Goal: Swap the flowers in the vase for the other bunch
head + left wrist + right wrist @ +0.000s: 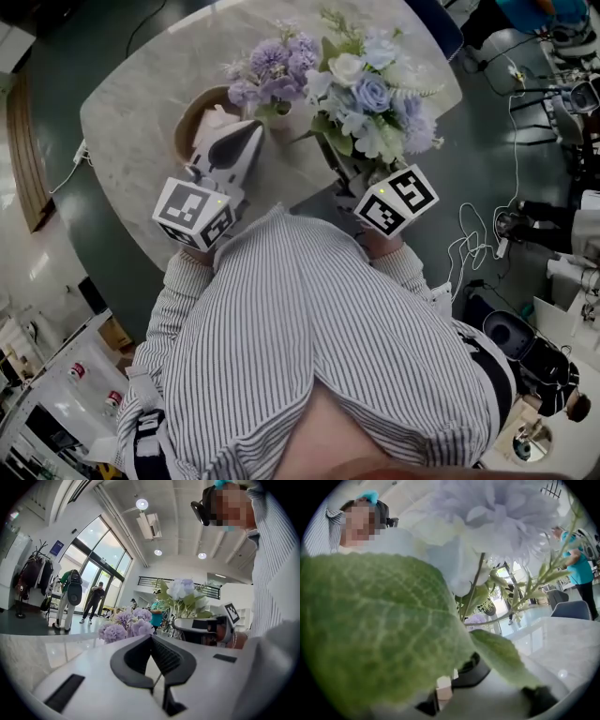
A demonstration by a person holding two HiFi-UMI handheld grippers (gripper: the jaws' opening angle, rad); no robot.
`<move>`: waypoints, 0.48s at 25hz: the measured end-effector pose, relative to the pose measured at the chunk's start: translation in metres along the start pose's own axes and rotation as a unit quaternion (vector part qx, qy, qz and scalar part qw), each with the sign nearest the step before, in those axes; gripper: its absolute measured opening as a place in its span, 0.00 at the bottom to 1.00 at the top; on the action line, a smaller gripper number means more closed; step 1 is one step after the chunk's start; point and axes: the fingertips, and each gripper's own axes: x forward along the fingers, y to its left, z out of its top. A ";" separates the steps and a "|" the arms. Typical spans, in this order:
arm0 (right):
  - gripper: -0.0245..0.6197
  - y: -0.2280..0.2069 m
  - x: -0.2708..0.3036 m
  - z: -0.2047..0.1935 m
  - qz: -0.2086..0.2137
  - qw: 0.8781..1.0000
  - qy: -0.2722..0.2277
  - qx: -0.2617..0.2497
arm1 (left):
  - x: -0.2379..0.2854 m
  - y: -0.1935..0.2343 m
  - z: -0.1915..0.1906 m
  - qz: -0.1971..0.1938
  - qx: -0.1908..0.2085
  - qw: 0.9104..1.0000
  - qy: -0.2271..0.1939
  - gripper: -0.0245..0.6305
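Left gripper (151,638) was closed, apparently on the purple bunch's (272,70) thin stem, over the table (141,131) beside a brown vase (192,122). Right gripper (445,686) clamped the blue bunch (370,89) alongside. Risks: the thin stem could have slipped, and the touching blooms could have tangled.

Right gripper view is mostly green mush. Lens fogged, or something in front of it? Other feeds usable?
Right gripper view: no fog; a leaf of the blue-and-white bunch sits close to the lens, blurred, hiding most of the jaws. Left gripper view: sharp on the jaws, fisheye-bent, windows bright. Head view: evenly lit, dark at the corners.
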 end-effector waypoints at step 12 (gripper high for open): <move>0.07 -0.001 -0.001 -0.003 -0.002 1.000 0.005 -0.003 | 0.000 0.003 -0.005 0.008 -0.011 1.000 0.003 0.06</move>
